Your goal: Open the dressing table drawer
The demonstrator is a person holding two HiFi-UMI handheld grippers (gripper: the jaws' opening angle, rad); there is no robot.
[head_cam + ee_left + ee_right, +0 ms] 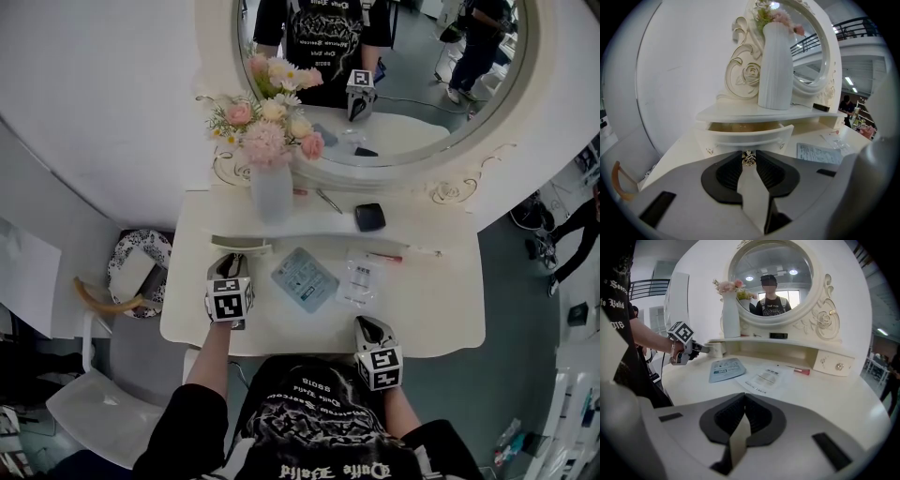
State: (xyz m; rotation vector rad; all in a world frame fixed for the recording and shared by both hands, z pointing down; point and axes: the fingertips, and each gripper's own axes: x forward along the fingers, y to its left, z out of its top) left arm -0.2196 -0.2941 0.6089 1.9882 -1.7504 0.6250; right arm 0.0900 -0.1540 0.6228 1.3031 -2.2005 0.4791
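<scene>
The white dressing table carries, on the left of its cream tabletop (427, 323), a small curved-front white drawer (745, 137) under a raised shelf. That drawer already stands part-way out, with a band of its pale wood inside showing. I judge the step in hand to be the pull itself.

To do it well, the draw should run straight back along the drawer's own line, level with the tabletop, without lifting or twisting, since the front is curved and a skewed pull could jam it. It should be slow and even. A tall ribbed white vase (775, 65) of flowers stands on the shelf just above the drawer, and a jolt could rock it.

The left tool (232, 262) points at the drawer front. Its jaws are drawn in narrow and pinch the small round metal knob (749, 159) at their very tips. So small a hold could slip off, so the pinch needs to stay firm.

The right tool (743, 399) hangs over the bare front right of the tabletop with its jaws together and nothing between them, well apart from the drawer.
</scene>
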